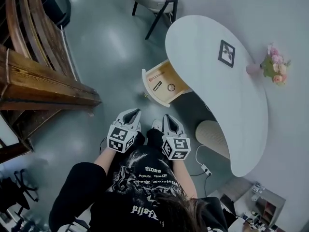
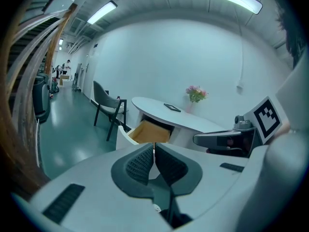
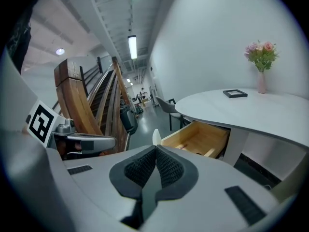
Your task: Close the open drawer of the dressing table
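Observation:
The white dressing table (image 1: 212, 95) has its wooden drawer (image 1: 163, 83) pulled out toward me, with a few small items lying inside. Both grippers hang side by side in front of me, a short way short of the drawer front. My left gripper (image 1: 133, 113) is shut, its dark pads (image 2: 141, 162) meeting with nothing between them. My right gripper (image 1: 167, 117) is also shut and empty. In the left gripper view the drawer (image 2: 149, 132) lies straight ahead past the closed gripper (image 2: 154, 148). In the right gripper view the drawer (image 3: 200, 138) sits ahead and to the right of the gripper (image 3: 156, 150).
On the tabletop stand a small picture frame (image 1: 226, 53) and a vase of flowers (image 1: 275, 66). A chair (image 1: 153, 1) stands beyond the table's far end. A wooden staircase (image 1: 38, 81) fills the left. A ribbed table leg (image 1: 212, 137) and a floor cable with power strip (image 1: 205, 169) lie at right.

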